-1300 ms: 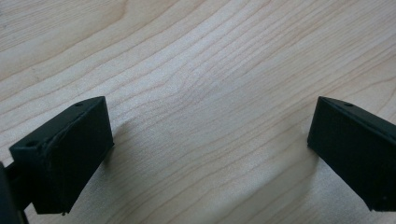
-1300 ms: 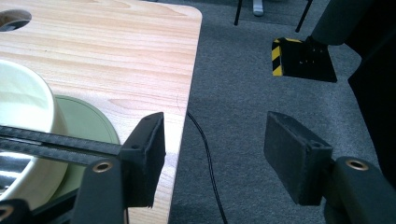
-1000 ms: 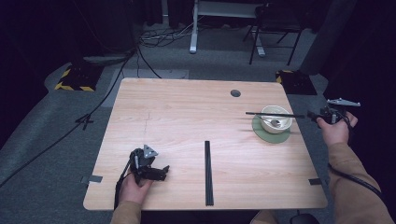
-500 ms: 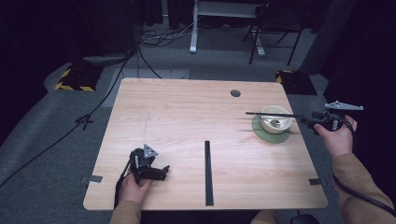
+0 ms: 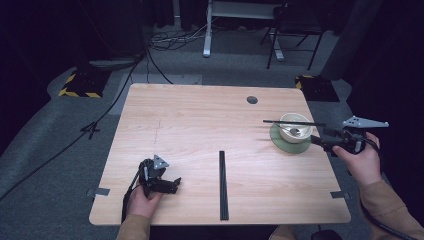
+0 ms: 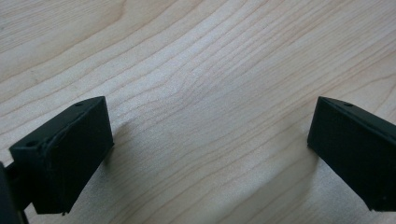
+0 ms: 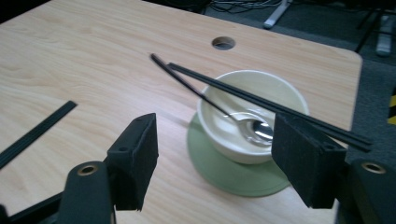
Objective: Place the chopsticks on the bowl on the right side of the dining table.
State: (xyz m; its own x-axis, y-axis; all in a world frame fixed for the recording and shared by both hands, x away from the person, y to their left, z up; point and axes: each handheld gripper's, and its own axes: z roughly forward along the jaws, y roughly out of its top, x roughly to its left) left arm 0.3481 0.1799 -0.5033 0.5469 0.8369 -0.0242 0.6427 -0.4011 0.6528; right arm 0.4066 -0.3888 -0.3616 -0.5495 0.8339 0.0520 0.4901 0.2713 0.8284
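Your right hand-held gripper (image 5: 320,140) has just been opening wide, nothing between its jaws. Brush the chopsticks (image 5: 294,122) balanced across the bowl (image 5: 295,128) at the right, and they could roll off.

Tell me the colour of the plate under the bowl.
Pale green plate, under the cream bowl; clearest in the right gripper view.

Dark room, grey carpet floor (image 5: 60,150), cables (image 5: 170,42), desk legs (image 5: 207,30) at back.

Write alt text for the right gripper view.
A pair of black chopsticks lies across the rim of a cream bowl holding a metal spoon, on a green saucer. The right gripper frames it with open jaws above the wooden table.
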